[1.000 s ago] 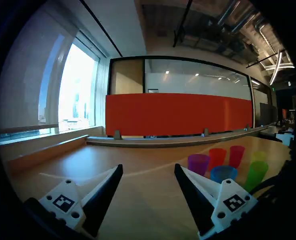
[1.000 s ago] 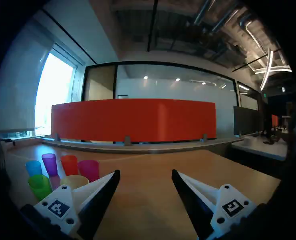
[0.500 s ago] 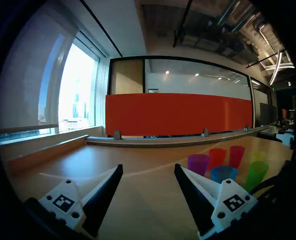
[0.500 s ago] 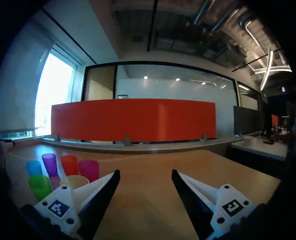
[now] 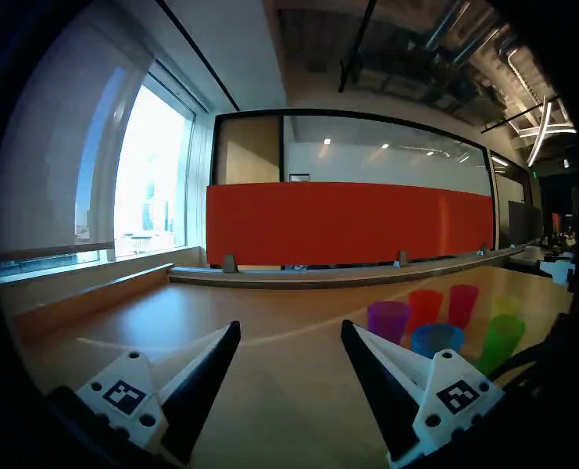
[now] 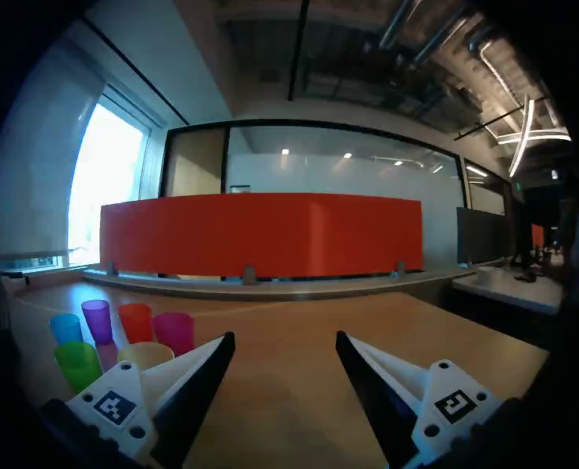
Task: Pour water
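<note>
Cups: we count six, upright and close together on the bench.
Back row: in the left gripper view we see the purple cup, the red cup, the pink cup and the yellow cup side by side.
Front row: the blue cup and the green cup stand nearer the camera. The blue cup's base is hidden behind a finger.
Contents: we cannot tell whether any cup holds water.
Left: the left hand-held gripper is spread wide over bare wood, with nothing between its fingers. The cups sit just past its right finger, and we see none of them touching it.
Right: the right hand-held gripper is likewise spread wide and holds nothing. In the right gripper view the cups are at the lower left, beside its left finger, and the yellow cup is partly hidden behind that finger.
Bench: light wood, stretching away to a low ledge.
Panel: a long red panel stands along the far edge of the bench, with glass above it.
Window: a bright window lies to the left in both views.
</note>
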A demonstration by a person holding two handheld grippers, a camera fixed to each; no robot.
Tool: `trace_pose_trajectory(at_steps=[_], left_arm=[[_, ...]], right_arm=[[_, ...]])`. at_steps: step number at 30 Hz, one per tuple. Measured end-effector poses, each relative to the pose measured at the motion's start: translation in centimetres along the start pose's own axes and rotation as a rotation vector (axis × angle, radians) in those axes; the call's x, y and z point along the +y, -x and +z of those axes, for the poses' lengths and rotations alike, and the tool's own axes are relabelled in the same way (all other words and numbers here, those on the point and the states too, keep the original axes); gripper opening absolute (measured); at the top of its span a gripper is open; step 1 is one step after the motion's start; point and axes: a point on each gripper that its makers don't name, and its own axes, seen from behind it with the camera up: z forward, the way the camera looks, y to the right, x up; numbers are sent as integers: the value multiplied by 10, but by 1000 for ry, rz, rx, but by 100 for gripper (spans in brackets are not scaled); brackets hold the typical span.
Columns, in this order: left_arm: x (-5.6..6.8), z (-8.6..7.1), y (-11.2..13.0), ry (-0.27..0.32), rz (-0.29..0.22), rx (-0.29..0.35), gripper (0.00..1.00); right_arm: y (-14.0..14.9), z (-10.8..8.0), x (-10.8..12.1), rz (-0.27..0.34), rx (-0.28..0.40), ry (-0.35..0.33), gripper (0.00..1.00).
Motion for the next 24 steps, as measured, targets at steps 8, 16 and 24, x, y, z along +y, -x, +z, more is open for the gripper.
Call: trace_pose_trajectory(at_steps=[8,16,24], left_arm=[[1,2,2,0,-1,1,96],[1,3,4,0,-2,2,96],[1,4,5,0,-3,2,96]], right_arm=[[0,0,0,0,0,0,100],[0,0,0,0,0,0,100],[0,0,0,0,0,0,100]])
